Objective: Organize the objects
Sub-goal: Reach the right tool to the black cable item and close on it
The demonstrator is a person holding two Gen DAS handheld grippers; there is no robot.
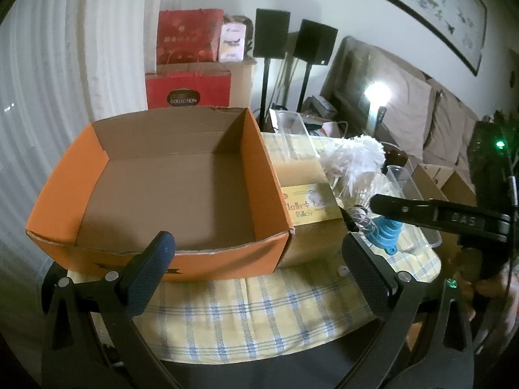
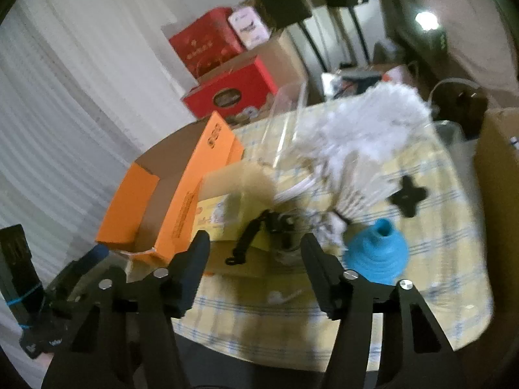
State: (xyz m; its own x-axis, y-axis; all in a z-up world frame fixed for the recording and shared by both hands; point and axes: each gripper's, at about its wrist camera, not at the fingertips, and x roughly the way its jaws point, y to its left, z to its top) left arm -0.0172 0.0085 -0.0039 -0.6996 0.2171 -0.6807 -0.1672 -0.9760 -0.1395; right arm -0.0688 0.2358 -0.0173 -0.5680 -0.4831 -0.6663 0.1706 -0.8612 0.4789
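Observation:
An open, empty orange cardboard box stands on the checked tablecloth; it also shows in the right wrist view. My left gripper is open and empty just in front of the box's near wall. My right gripper is open and empty above the table's near edge; one of its fingers reaches in from the right in the left wrist view. Ahead of it lie a black strap-like item with a clear part, a blue collapsible funnel and a white feather duster.
A flat yellow box lies right of the orange box. Clear plastic containers stand behind. A black cross-shaped piece lies on the cloth. A brown carton is at the right. Red gift boxes and speakers stand beyond the table.

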